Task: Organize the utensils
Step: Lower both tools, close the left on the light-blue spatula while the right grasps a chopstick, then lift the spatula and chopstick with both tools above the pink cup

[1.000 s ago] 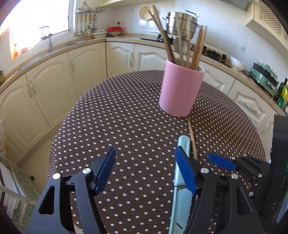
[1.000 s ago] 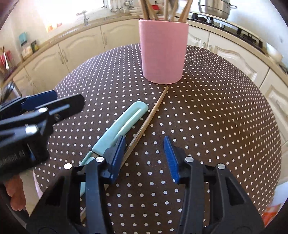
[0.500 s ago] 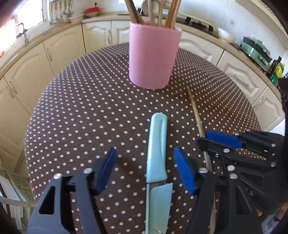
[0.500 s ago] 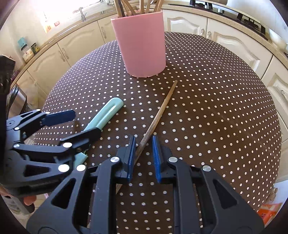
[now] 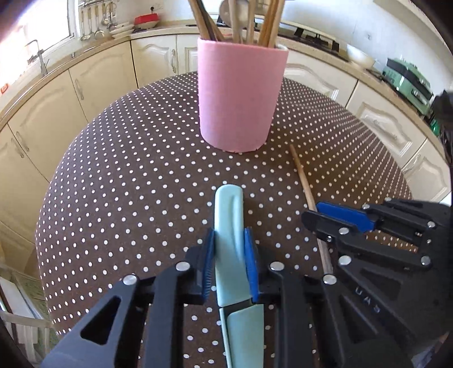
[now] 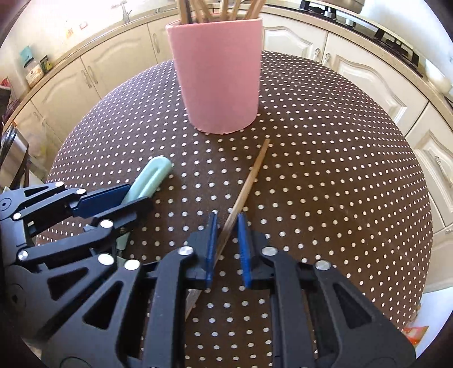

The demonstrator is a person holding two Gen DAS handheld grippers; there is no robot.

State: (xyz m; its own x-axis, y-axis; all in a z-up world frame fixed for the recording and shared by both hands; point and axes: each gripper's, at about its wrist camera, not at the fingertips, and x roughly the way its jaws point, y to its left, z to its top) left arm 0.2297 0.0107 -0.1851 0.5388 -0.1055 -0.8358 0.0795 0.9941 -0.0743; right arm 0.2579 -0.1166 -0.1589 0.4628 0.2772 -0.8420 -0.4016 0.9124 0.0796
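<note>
A pink utensil holder (image 5: 242,96) with several wooden utensils stands on the dotted round table (image 5: 127,175); it also shows in the right wrist view (image 6: 218,73). My left gripper (image 5: 230,240) is shut on the handle of a mint-green knife (image 5: 230,220), which lies on the table; the knife also shows in the right wrist view (image 6: 151,178). My right gripper (image 6: 227,226) is closed down around a wooden chopstick (image 6: 249,178) lying on the table, with a small gap still showing beside the stick. The chopstick also shows in the left wrist view (image 5: 303,181).
Cream kitchen cabinets (image 5: 93,73) and a counter curve around the table. A stove (image 6: 368,25) and a green appliance (image 5: 407,76) sit on the counter. The table edge (image 6: 424,226) drops off close on the right.
My left gripper has closed on the knife handle. My right gripper has stayed closed around the chopstick and both grippers have moved nearer the pink holder.
</note>
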